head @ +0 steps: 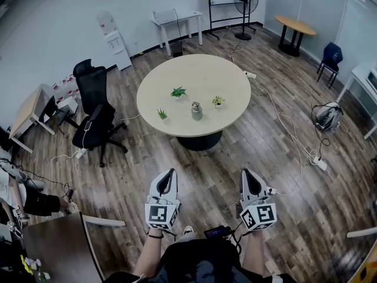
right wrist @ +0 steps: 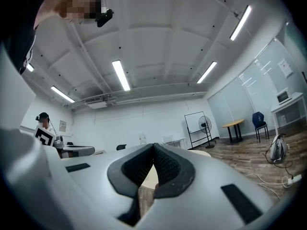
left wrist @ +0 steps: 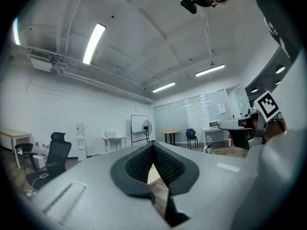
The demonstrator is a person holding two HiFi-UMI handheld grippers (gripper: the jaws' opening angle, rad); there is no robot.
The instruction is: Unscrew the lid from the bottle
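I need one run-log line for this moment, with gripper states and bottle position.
left gripper: shut, empty | right gripper: shut, empty | bottle: upright on round table, far from both grippers

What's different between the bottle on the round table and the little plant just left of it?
The bottle is grey and taller; the plant is green and low. The bottle has a capped top; the plant ends in spiky leaves. Both stand upright on the round table, apart from each other.

Bare floor (head: 203, 167) lies open up to the round table (head: 177, 125). Three small plants (head: 178, 92) stand round the bottle (head: 197, 111), its near side free; an office chair (head: 94, 119) stands at the left.
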